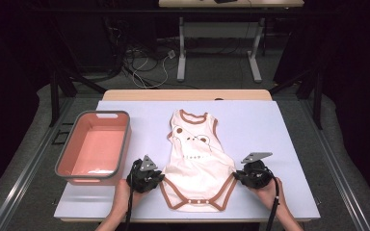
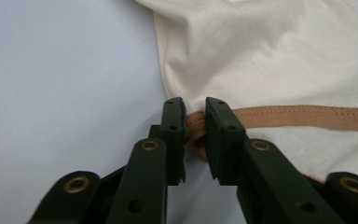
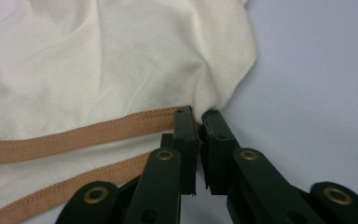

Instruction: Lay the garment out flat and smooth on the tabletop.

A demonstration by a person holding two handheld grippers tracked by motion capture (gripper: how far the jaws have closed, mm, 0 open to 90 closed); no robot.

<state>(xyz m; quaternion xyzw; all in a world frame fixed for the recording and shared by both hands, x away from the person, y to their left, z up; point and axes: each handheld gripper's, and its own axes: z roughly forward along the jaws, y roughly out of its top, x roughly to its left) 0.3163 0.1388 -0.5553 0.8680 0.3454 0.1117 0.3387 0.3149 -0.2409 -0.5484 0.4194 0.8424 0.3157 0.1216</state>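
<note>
Lower centre of the worktop [image 1: 279,144]: baby bodysuit [image 1: 197,163] lying flat, left tongs [image 2: 195,126] and right tongs [image 3: 199,128] each clamped on a brown-trimmed bottom corner. Both grips taken; folding or moving to the pink basin [image 1: 96,179] at left looks not yet begun.

The small print on the bodysuit [image 1: 196,156] is too tiny to read from above.

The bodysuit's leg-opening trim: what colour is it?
Tan-brown trim on the cream bodysuit, clearest in the left gripper view.
</note>
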